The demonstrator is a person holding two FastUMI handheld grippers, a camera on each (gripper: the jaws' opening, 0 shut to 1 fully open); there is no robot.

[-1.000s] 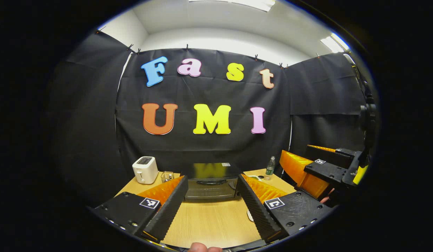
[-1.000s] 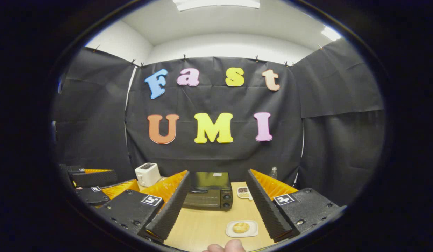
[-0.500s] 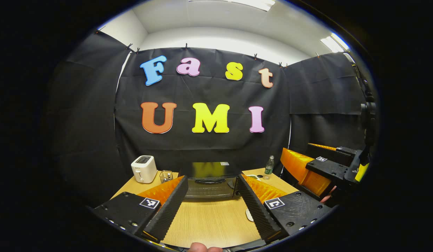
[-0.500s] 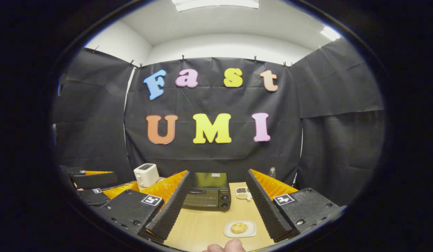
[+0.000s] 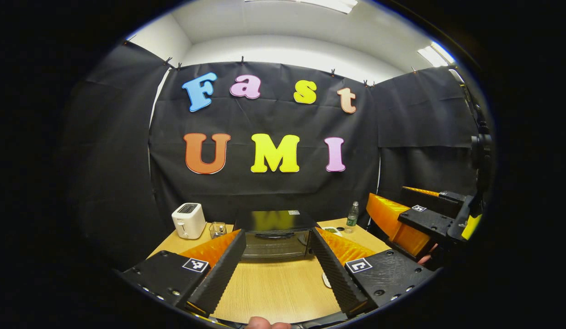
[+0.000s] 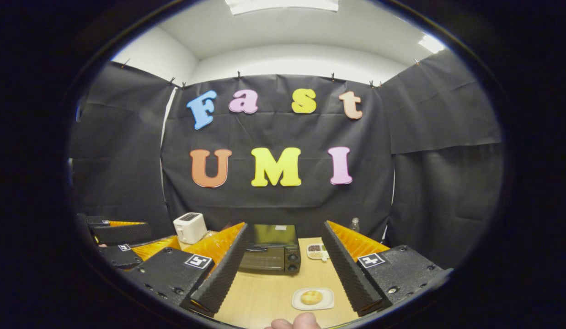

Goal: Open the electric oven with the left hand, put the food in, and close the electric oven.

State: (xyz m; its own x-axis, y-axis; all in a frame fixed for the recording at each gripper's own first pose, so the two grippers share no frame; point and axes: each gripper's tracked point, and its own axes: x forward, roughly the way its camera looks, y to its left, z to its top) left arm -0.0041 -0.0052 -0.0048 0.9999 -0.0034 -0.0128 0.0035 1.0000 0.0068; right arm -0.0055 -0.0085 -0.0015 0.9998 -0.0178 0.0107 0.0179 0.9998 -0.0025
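- Left gripper view: electric oven (image 5: 274, 235) stands at the far middle of the wooden table (image 5: 278, 292), door shut, handle across the top of the door facing the near edge. Judgement: placed front-on so a straight reach meets the handle.
- Left gripper (image 5: 277, 267) is held above the near table, its fingers framing the oven; jaws wide apart, holding nothing, touching nothing. Oven well apart from it. Judgement: lined up for the door pull, which is not yet begun.
- White toaster (image 5: 189, 220) far left; bottle (image 5: 352, 216) far right.
- Right gripper view: food, a small bun (image 6: 311, 297), lies on a white plate (image 6: 326, 303) on the near table, in front of and to the right of the oven (image 6: 270, 254).
- Right gripper (image 6: 283, 269) hovers above the near edge, jaws spread wide, empty; plate just beside its right finger in the frame, contact not evident. Judgement: waiting over the food until the door is down.
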